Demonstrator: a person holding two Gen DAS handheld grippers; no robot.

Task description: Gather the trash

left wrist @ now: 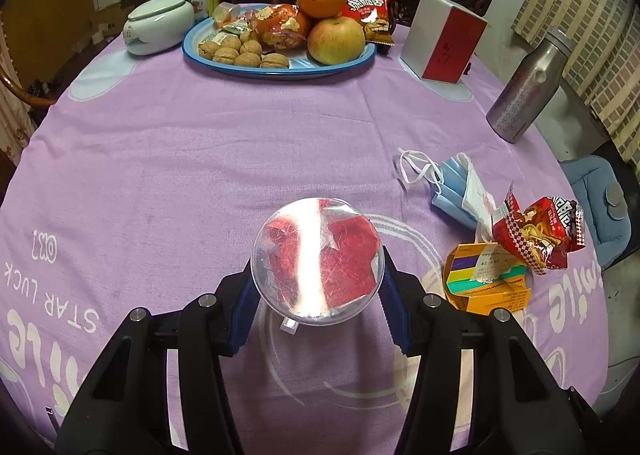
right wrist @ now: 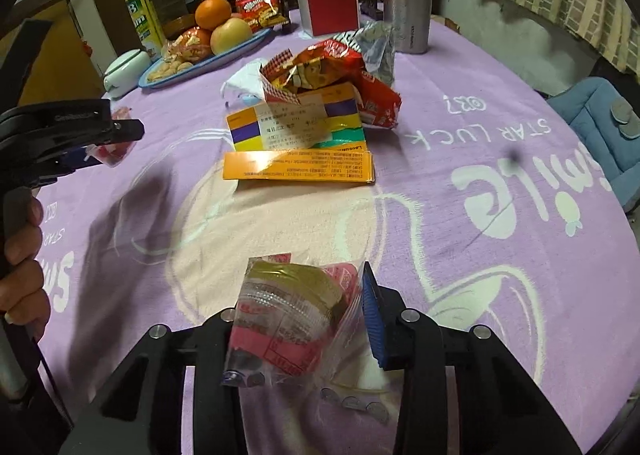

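Both grippers are loaded, so the collecting looks partly done but far from finished. The left gripper (left wrist: 318,287) has its blue pads pressed against either side of a clear plastic ball (left wrist: 318,261) stuffed with red shreds, held above the purple tablecloth (left wrist: 200,159). The right gripper (right wrist: 304,319) is closed on a clear plastic bag (right wrist: 288,323) with a gold and pink wrapper inside (one pad is hidden behind the bag, yet the bag sits pinched between the fingers). Taking the flattened orange carton (left wrist: 486,283) as the landmark: a torn red snack bag (left wrist: 538,233) lies against its far edge, partly on top of it, and a crumpled blue face mask (left wrist: 456,187) lies just beyond that bag. These three pieces are uncollected, by my reading. Farther beyond the carton stand a metal bottle (left wrist: 528,87), a red and white box (left wrist: 444,43) and a blue fruit plate (left wrist: 280,69), which look like keepers rather than trash. No bin is visible in either view, so where the held pieces go I cannot tell.
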